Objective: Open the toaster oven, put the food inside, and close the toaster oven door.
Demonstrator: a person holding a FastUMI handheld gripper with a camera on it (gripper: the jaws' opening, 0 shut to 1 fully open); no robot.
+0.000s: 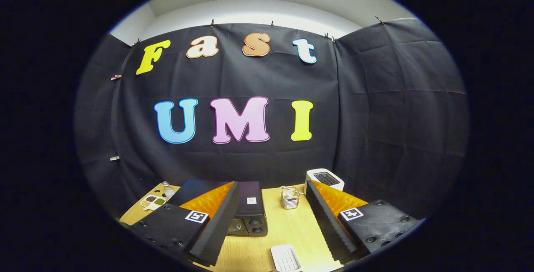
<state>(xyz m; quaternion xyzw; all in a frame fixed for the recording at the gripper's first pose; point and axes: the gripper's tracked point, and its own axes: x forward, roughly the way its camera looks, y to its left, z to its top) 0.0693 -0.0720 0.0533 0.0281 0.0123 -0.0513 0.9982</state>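
Note:
My gripper (272, 188) hangs high above the wooden table (288, 226), open wide, with nothing between its fingers. The black toaster oven (249, 211) stands on the table just ahead of the left finger, which hides part of it. Its door looks closed and its knobs face me. A white ridged dish (285, 258) lies on the table low between the two fingers, nearest to me. I cannot tell whether food lies on it.
A small wire basket (290, 197) stands mid-table beyond the fingers. A white pop-up toaster (325, 178) sits behind the right fingertip. At the table's far left corner are a divided dish of seasonings (152, 201) and a small bottle (167, 187). Black cloth walls close the booth.

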